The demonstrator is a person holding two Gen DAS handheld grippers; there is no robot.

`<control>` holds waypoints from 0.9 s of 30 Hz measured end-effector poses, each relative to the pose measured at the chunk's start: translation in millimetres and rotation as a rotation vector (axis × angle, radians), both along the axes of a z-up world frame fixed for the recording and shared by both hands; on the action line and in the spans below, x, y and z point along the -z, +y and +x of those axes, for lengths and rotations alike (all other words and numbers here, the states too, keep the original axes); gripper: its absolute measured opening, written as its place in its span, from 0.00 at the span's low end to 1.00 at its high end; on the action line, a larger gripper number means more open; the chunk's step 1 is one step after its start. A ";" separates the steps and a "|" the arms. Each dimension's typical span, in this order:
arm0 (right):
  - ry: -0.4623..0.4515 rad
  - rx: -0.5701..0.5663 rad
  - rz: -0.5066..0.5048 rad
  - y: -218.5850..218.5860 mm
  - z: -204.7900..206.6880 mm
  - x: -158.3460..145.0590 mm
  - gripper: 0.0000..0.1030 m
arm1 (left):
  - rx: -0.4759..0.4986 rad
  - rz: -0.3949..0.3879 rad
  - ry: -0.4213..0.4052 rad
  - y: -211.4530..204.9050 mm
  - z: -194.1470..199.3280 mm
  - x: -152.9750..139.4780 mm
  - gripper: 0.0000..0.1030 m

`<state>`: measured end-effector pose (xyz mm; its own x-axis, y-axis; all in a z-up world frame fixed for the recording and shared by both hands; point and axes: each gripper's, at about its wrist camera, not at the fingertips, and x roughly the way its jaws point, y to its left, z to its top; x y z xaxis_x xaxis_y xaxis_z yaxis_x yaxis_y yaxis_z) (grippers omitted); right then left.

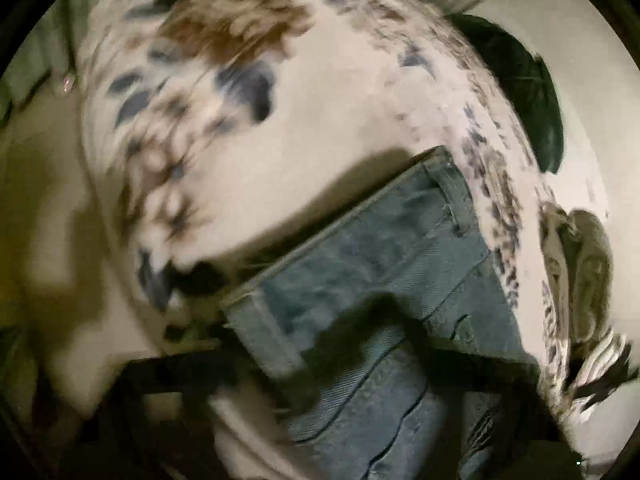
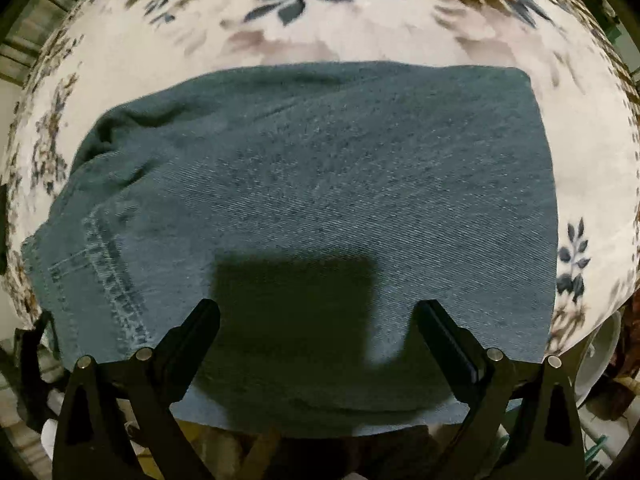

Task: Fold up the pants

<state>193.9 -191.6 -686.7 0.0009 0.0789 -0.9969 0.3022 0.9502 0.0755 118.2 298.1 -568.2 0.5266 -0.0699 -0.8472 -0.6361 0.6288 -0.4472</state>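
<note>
In the left wrist view, the left gripper [image 1: 320,364] is only a dark, blurred shape low in the picture. One black finger [image 1: 168,364] lies across the cloth at the left and another dark part crosses the denim at the right. Denim sits between them, but the blur hides the tips, so I cannot tell if the fingers hold it or only hover near it. The blue-grey denim pants [image 1: 360,280] show here the waistband end, with a belt loop and a seam, lying on the white bed cover with brown and blue flower print [image 1: 340,100]. A dark green leaf-shaped cushion [image 1: 528,88] lies on the far side, well apart from the pants.

In the right wrist view, the pants [image 2: 320,184] are a compact rectangle, flat on the bed cover [image 2: 120,48], with the stitched seam at the left edge. I judge the folding is nearly finished. The right gripper [image 2: 318,308] hangs above the near edge with its fingers spread wide and nothing between them. Its square shadow falls on the denim, so it seems to be apart from the cloth, probably placed there to press or check the fold.
</note>
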 end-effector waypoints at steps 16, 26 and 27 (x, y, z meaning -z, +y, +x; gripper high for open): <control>-0.025 -0.043 -0.042 30.2 -18.2 -1.4 0.98 | 0.040 0.186 -0.178 -34.7 -1.5 -63.2 0.25; -0.098 -0.013 -0.013 -45.4 -68.8 -34.1 0.98 | 0.303 0.416 -0.400 -167.5 -6.1 -202.1 0.22; -0.103 -0.007 -0.020 -58.8 -73.7 -37.9 0.98 | 0.344 0.427 -0.419 -188.1 -6.9 -211.9 0.22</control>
